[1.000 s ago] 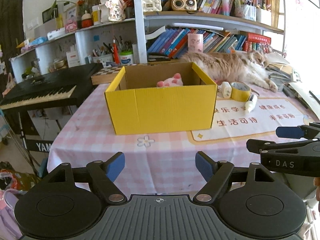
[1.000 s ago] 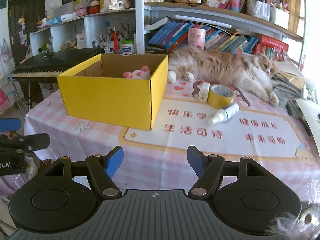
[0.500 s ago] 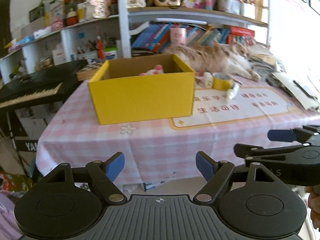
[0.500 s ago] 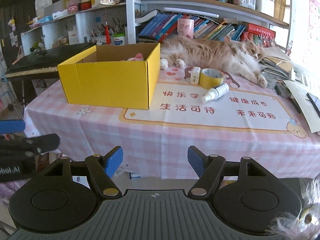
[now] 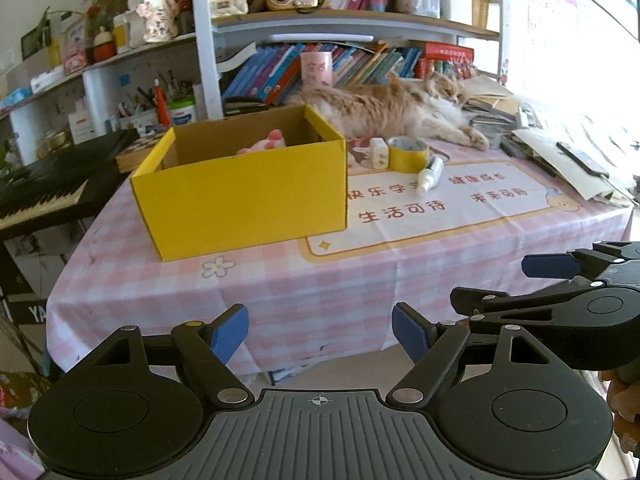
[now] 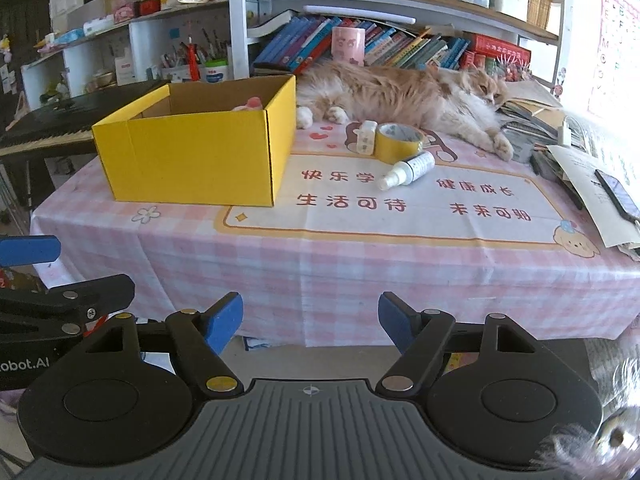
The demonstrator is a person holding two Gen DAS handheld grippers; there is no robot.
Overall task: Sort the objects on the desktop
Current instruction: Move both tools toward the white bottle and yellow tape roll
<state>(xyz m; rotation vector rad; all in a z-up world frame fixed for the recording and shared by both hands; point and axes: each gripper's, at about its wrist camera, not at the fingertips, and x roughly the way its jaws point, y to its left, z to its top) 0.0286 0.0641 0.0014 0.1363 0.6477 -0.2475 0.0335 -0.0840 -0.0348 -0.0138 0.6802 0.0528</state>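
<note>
both claws are held in front of the near edge of the counter [image 6: 360,256], off its surface and well apart from the things on it. the left claw [image 5: 320,334] is seen with its blue-padded fingers spread apart and nothing between them; the right claw [image 6: 310,322] is likewise spread apart and empty. in the left wrist view the right claw is seen at the right edge; in the right wrist view the left claw is seen at the left edge.

a yellow cardboard box [image 6: 200,148] is set open on the left part of the pink checked tablecloth [image 5: 280,280]; a pink plush toy [image 5: 264,145] is seen inside it, mostly hidden by the box wall. to the right of the box, toward the far side, a small white bottle [image 6: 366,138] is stood upright just beside a yellow tape roll [image 6: 398,143]. a white spray bottle [image 6: 408,170] is laid on its side just nearer than the roll, on the printed mat. an orange and white cat [image 6: 400,100] is stretched out along the far edge, behind these items. a phone [image 6: 616,194] is laid on papers at the right edge. a black keyboard [image 5: 44,192] is seen left of the counter.
</note>
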